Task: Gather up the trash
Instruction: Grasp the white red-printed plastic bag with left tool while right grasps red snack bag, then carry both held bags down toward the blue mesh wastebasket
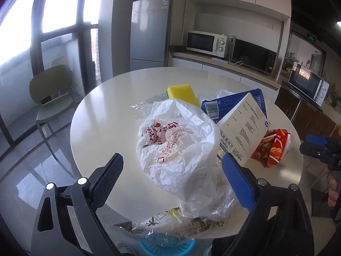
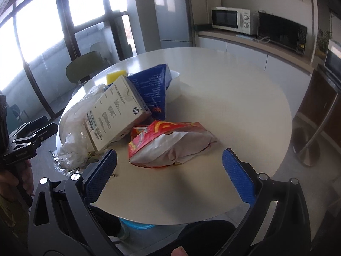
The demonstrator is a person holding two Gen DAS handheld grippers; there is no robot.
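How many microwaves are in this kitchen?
3: a white one and a black one side by side on the counter, another white one farther right. More may be hidden.

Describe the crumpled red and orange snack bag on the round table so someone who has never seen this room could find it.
Start at the round white table with its pile of rubbish. The crumpled red and orange snack bag lies at the pile's near right end, just below the tilted white cardboard box. It is the only red item there; the blue carton, yellow sponge and white plastic bag look nothing like it.
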